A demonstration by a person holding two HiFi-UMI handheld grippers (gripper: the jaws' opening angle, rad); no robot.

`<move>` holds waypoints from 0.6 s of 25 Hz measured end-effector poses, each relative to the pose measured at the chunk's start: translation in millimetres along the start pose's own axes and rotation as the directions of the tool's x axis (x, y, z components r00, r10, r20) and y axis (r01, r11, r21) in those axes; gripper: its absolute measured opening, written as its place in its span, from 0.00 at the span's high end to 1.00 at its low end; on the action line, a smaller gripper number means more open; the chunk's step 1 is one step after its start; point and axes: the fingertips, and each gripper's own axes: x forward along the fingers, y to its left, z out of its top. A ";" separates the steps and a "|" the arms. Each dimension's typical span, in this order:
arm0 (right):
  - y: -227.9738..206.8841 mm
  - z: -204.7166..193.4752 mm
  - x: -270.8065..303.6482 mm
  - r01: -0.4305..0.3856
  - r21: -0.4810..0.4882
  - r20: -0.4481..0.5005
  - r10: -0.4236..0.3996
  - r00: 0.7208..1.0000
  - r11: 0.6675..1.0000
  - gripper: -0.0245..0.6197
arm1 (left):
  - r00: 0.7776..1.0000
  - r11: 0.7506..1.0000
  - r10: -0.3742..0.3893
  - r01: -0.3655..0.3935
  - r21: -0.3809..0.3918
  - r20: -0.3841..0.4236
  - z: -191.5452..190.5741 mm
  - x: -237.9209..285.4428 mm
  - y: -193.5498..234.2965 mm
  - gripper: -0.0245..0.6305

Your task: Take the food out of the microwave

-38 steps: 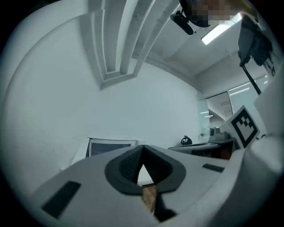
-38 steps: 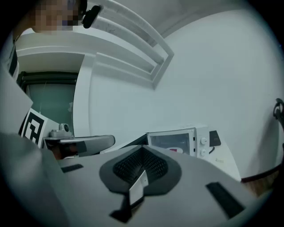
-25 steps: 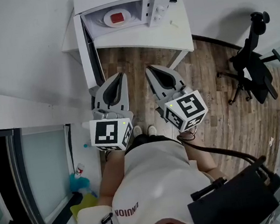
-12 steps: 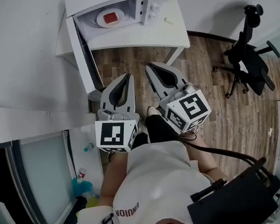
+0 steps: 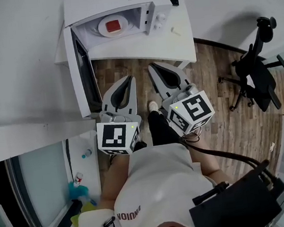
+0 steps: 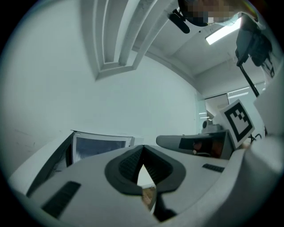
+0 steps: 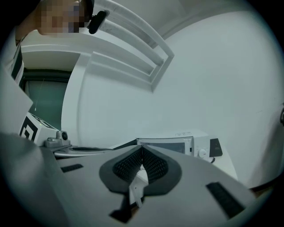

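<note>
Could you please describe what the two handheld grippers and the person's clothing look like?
The left gripper and right gripper each have pale grey, tapering jaws lined with dark ribbed pads. Each carries a white cube printed with black square markers. A black cable trails from the right one. The person wears a white top with red lettering.

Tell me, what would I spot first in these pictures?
The white microwave on the table at the top, its door swung open, with red food on a plate inside. Below it, the left gripper and right gripper point toward it, both shut and empty.
</note>
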 end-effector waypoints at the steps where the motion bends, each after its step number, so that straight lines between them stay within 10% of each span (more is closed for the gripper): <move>1: -7.7 0.7 5.9 -0.012 0.000 -0.002 0.012 1.000 1.000 0.93 | 1.000 1.000 0.010 -0.010 0.000 -0.002 -0.3 9.2 2.3 0.94; 15: -102.1 14.1 76.8 -0.166 0.017 -0.031 0.166 0.986 0.986 0.93 | 0.984 0.985 0.174 -0.175 -0.011 -0.033 0.0 118.3 36.0 0.94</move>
